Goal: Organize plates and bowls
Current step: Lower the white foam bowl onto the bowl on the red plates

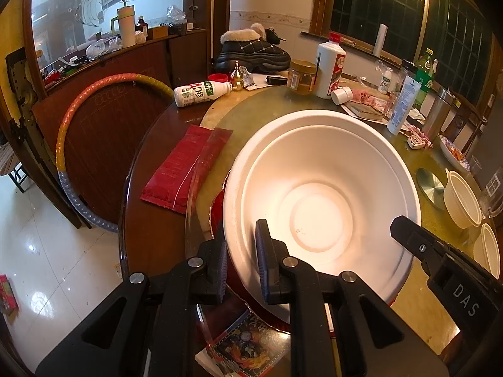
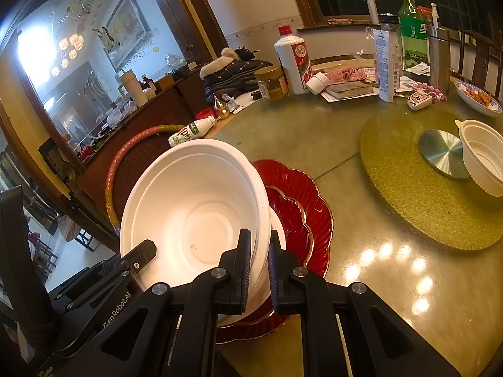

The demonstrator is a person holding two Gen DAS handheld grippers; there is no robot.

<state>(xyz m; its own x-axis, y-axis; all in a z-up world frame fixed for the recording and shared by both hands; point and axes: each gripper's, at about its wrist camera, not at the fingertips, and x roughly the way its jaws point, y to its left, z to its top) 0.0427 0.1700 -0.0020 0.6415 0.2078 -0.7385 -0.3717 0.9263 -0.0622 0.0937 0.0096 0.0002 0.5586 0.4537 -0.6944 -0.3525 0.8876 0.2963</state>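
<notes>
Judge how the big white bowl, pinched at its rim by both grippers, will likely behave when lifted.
The white bowl looks thin-walled and disposable, so probably light for its size. Its wall may flex where the left gripper and right gripper pinch it. Its smooth surface could slip, and it sits tilted over the red plates, so it may rock.

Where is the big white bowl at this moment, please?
In both wrist views the white bowl is near the table's edge, above the red plates, with the left tool and right tool shut on its opposite rims.

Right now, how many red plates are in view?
2: large red plate on the table, smaller red plate stacked on it, beneath the white bowls; more may be hidden.
</notes>
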